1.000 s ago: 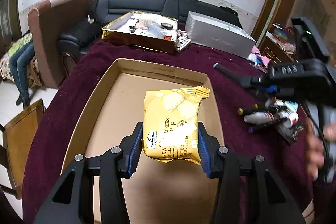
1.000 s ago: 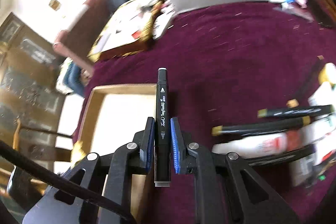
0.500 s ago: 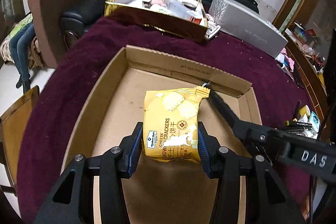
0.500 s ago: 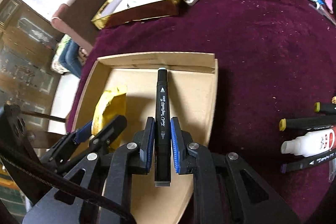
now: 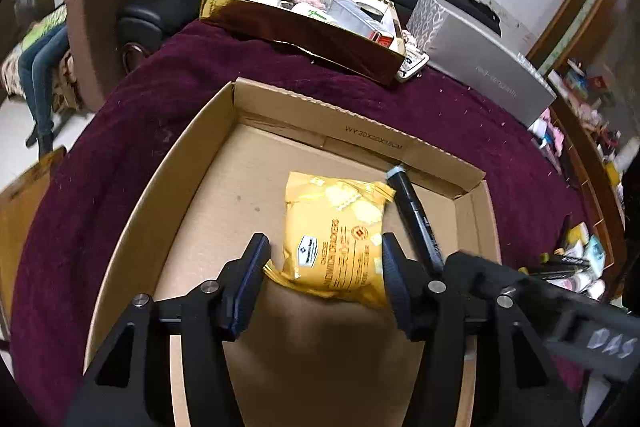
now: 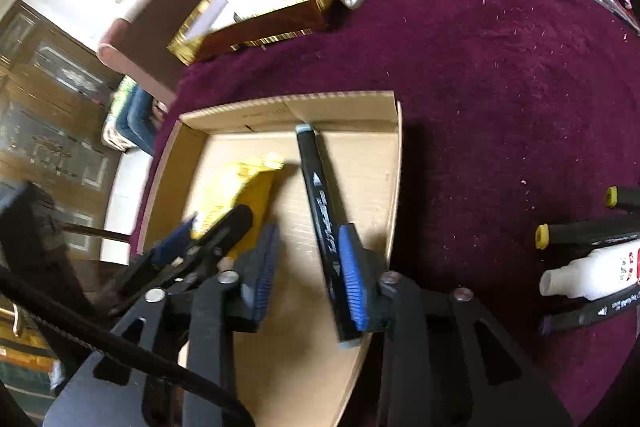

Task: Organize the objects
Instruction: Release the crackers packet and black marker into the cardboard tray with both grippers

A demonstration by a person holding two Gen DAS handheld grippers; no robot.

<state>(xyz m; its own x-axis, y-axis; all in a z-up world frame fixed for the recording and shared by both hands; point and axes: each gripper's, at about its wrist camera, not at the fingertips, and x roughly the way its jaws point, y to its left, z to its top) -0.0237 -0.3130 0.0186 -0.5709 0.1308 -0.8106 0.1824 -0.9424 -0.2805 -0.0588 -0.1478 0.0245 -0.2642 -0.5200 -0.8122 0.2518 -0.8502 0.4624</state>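
Note:
A yellow cracker packet (image 5: 336,243) lies in the shallow cardboard box (image 5: 360,135). My left gripper (image 5: 320,275) is open, its jaws standing apart on either side of the packet. My right gripper (image 6: 310,275) is open over the box (image 6: 288,107). The black marker (image 6: 324,219) leans against its right pad (image 6: 352,275), free of the left pad. The marker also shows in the left wrist view (image 5: 416,215), just right of the packet. The packet shows blurred in the right wrist view (image 6: 248,195).
A gold box (image 5: 304,27) of small items and a grey box (image 5: 488,75) stand at the back of the purple cloth (image 6: 500,87). More markers (image 6: 580,235) and a white bottle (image 6: 592,275) lie right of the cardboard box. A sofa and armchair stand behind.
Both grippers have opened. The left one let go of the packet, now lying in the box. The right one, lower into the box, released the marker, which tilts against its right pad.

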